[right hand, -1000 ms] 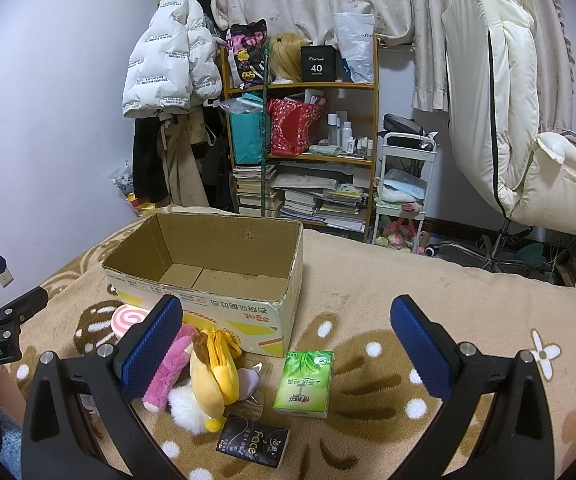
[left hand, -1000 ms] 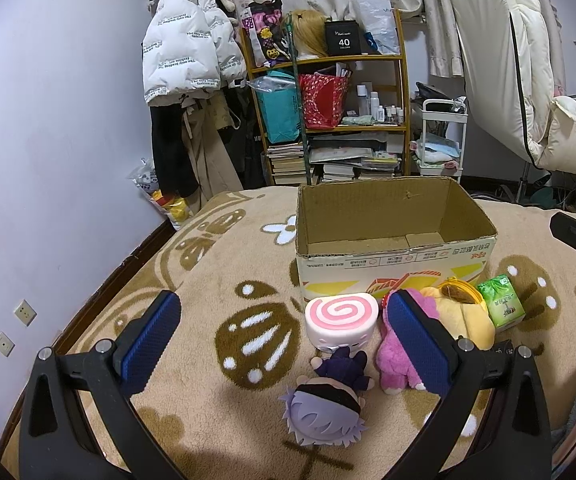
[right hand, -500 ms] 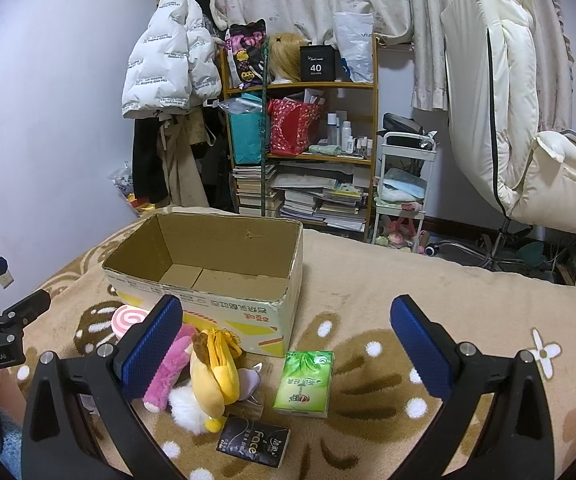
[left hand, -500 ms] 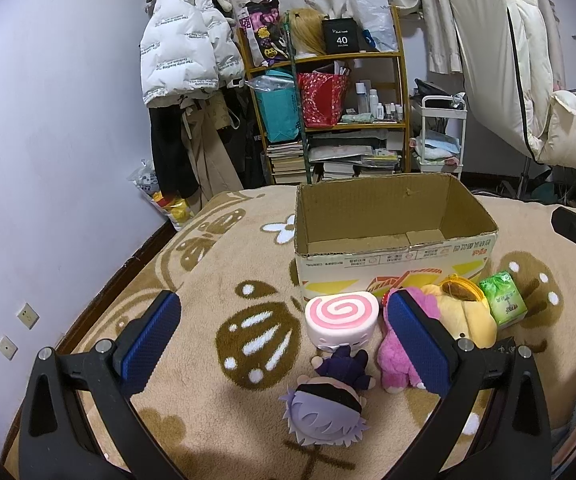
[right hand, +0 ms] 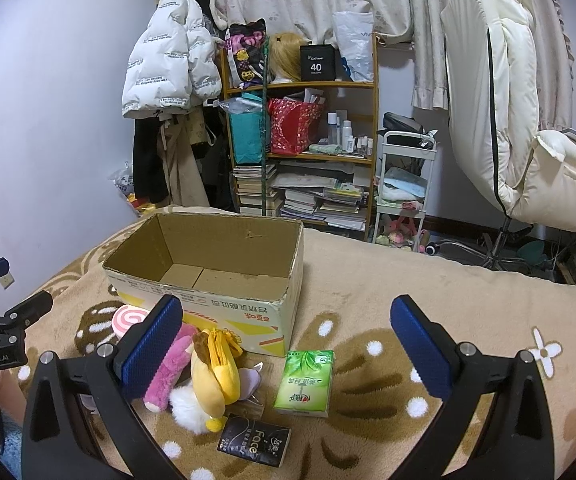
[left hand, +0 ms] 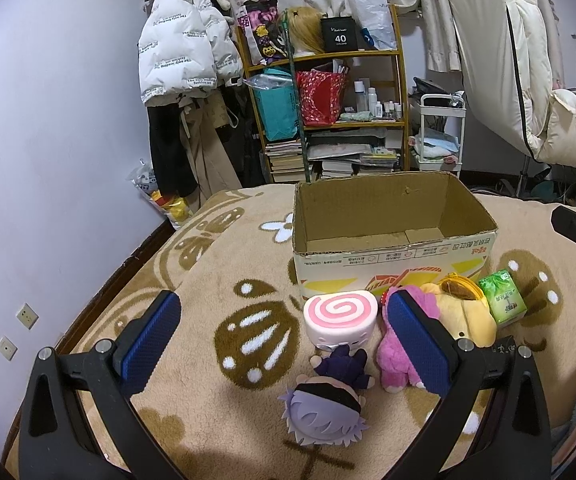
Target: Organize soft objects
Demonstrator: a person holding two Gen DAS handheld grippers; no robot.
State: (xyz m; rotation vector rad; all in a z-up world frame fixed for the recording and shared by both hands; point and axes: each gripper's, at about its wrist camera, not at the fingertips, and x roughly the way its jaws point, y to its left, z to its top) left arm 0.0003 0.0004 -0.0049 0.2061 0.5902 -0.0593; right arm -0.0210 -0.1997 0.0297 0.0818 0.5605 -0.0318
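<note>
Both grippers are hovering over the blanket (left hand: 216,280) with their blue pads spread wide apart, gripping nothing. The left gripper (left hand: 284,336) is facing the box (left hand: 391,256), which is sitting open at its 12 o'clock; only the bottom flaps are showing inside. Just in front of the box the toys are lying in a row. The swirl cushion (left hand: 340,316) is lying against the box's front wall, and the doll (left hand: 323,404) is lying at the cushion's 6 o'clock, head toward the camera, feet touching the cushion. At the cushion's 3 o'clock the pink plush (left hand: 399,364) is lying partly hidden behind the gripper's right pad, and the yellow plush (left hand: 467,316) is pressing against its far side. The tissue pack (left hand: 503,298) is sitting at the yellow plush's 3 o'clock.

The right gripper (right hand: 286,348) is hanging above the tissue pack (right hand: 304,378), with the box (right hand: 224,280) at its 11 o'clock. A black packet (right hand: 254,441) is lying at the pack's 7 o'clock, beside the yellow plush (right hand: 212,368).
</note>
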